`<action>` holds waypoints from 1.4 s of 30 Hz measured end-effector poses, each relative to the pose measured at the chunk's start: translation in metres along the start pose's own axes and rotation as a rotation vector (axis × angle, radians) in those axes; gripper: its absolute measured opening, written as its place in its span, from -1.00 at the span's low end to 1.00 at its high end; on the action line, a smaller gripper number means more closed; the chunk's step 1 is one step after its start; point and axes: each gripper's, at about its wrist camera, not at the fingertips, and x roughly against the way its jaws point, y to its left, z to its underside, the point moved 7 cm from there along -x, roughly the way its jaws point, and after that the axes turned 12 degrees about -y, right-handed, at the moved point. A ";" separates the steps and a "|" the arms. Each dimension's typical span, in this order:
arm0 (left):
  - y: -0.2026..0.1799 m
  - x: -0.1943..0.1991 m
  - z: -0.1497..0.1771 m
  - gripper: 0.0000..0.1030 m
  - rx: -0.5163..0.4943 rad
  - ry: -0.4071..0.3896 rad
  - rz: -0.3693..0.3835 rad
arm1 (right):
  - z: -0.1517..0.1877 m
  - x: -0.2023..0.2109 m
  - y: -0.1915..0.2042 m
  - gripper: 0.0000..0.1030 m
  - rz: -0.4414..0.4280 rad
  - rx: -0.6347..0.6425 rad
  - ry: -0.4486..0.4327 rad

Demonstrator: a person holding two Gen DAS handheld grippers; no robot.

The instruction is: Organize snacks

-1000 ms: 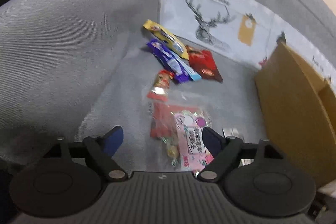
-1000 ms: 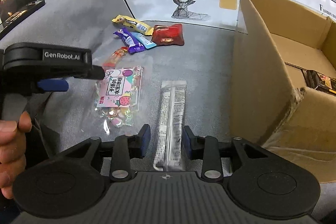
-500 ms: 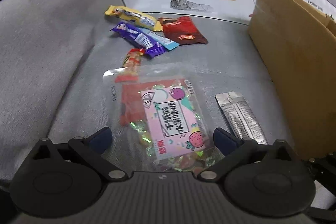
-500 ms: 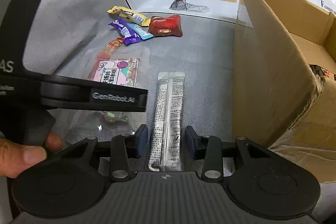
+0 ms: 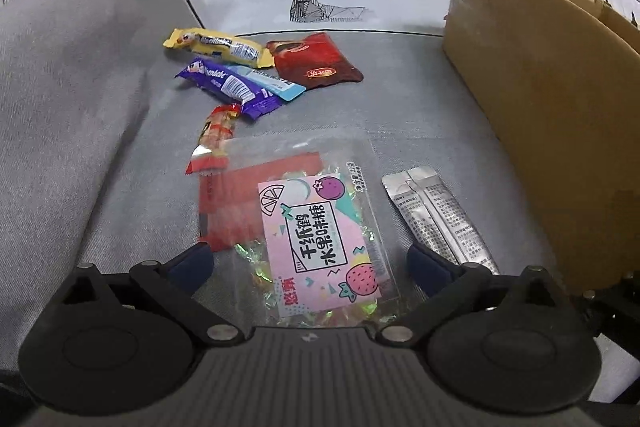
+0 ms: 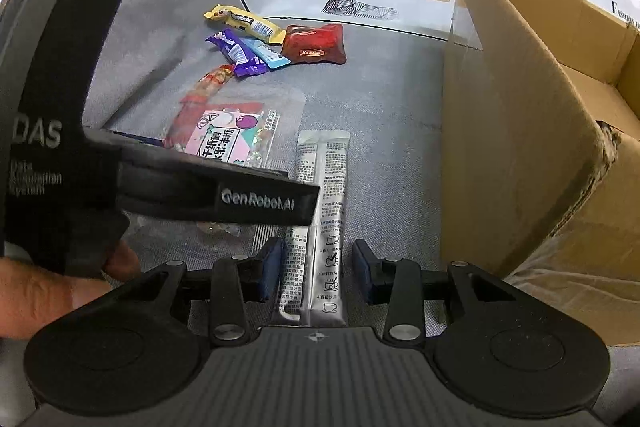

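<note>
We see the box [image 6: 520, 115] at right on the grey sofa [image 5: 80, 87], open-topped; its contents are cut off. The candy bag [image 5: 320, 235], clear with a pink label, lies flat between the left gripper's [image 5: 308, 267] wide-spread jaws, untouched. The silver sachets [image 6: 320, 227] lie between the right gripper's [image 6: 318, 267] half-open jaws, pads apart from them. Beyond sit a red pouch [image 5: 316, 61], yellow bar [image 5: 218, 45], purple bar [image 5: 228, 87]. The left gripper hides the bag's near end in the right view.
</note>
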 end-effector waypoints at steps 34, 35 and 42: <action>0.082 0.012 -0.010 0.32 0.576 0.001 0.097 | 0.000 0.004 0.005 -0.39 0.009 0.054 -0.018; 0.081 0.009 -0.007 0.36 0.573 0.023 0.102 | 0.000 0.004 0.005 -0.39 0.007 0.053 -0.018; 0.069 0.012 -0.006 0.35 0.530 0.027 0.174 | 0.000 0.004 0.004 -0.39 0.006 0.056 -0.017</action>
